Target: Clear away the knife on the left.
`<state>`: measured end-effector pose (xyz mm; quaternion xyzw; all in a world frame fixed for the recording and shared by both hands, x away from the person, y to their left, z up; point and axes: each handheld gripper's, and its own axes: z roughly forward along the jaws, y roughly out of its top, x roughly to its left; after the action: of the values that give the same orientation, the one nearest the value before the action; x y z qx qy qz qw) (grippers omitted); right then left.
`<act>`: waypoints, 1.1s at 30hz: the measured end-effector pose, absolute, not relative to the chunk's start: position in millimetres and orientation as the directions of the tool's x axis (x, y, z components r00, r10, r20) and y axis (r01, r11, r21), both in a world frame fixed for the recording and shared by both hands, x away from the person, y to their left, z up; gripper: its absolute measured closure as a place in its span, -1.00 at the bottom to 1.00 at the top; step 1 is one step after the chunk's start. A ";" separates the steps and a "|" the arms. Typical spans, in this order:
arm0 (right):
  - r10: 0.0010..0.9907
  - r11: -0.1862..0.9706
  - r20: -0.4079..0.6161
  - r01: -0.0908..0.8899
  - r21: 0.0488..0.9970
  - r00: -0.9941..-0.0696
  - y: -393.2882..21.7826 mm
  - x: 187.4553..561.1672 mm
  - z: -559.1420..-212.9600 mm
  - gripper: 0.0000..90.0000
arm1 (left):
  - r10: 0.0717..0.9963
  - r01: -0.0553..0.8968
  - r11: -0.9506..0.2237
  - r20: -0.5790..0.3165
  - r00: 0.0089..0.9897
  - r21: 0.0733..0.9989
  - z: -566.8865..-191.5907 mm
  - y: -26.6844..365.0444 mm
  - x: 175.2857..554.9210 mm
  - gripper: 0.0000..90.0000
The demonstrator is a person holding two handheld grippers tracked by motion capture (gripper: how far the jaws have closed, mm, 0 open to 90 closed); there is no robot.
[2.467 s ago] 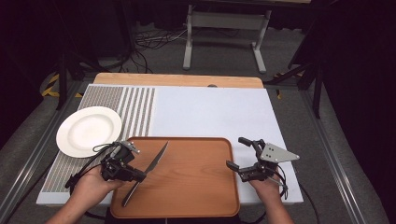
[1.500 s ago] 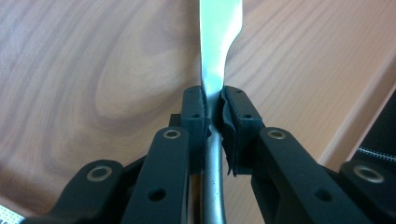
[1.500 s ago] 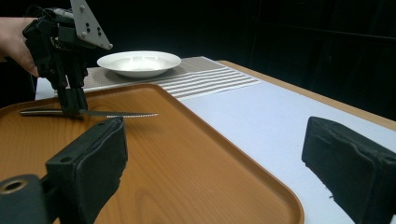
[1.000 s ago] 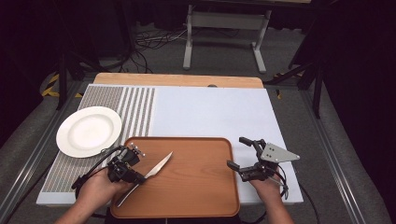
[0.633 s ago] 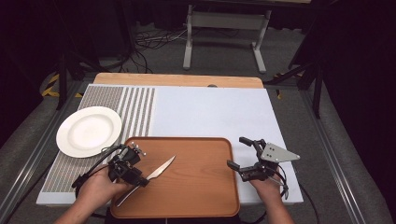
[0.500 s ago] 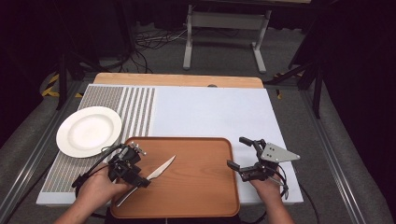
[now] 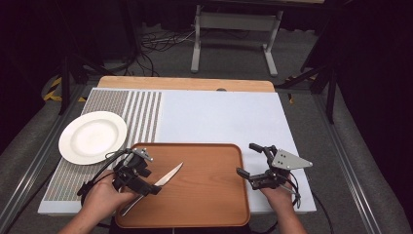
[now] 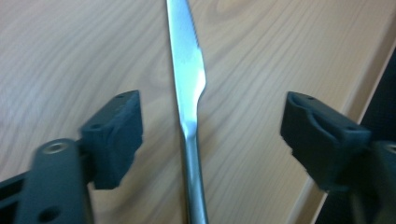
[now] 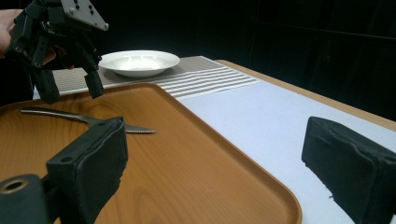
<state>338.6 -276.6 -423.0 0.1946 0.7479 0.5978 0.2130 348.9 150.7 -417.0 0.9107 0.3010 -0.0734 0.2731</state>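
A knife is seen lying flat on the wooden tray, in the tray's 9 o'clock part, blade tip aimed toward 2 o'clock in the high view. In that view the handle end is partly hidden under the left gripper and the hand holding it. In the left gripper view the knife is cut off at top and bottom, so neither the tip nor the handle end is shown; the serration along the blade edge is blurred. The left gripper's fingers are spread wide, one on each side of the knife's neck, with clear gaps and no contact. The jaws have just been opening, and the knife is left between them, released onto the tray.

The right gripper is held at the tray's 3 o'clock edge, over the rim and the white mat. Its fingers are spread with nothing between them. In the right gripper view the left gripper is seen hovering just above the knife, whose blade is partly hidden behind the near finger.

A white plate sits at 10 o'clock from the tray, on the striped part of the mat, well apart from the knife. The tabletop shows as a wooden strip at 12 o'clock. The tray's near edge is partly cut off by the forearms.
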 end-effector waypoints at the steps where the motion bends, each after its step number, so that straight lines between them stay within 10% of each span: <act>1: 0.546 0.209 -0.086 0.036 0.977 -0.833 -276.7 338.6 -423.0 -0.83 | 0.499 0.581 -0.674 -0.299 0.814 0.457 -417.2 149.8 348.7 -0.26; 13: 0.546 0.211 -0.087 0.036 0.977 -0.833 -276.7 338.6 -423.1 -0.83 | 0.369 0.430 -0.762 -0.221 0.903 0.484 -424.5 133.0 342.9 1.00; 33: 0.547 0.212 -0.088 0.036 0.977 -0.833 -276.5 338.8 -423.6 -0.83 | 0.176 0.174 -0.899 -0.034 0.984 0.401 -436.6 125.9 342.5 1.00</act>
<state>338.8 -276.5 -423.6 0.1947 0.7485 0.5967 0.2139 342.5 125.9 -436.6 0.9745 0.0897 0.0017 0.2056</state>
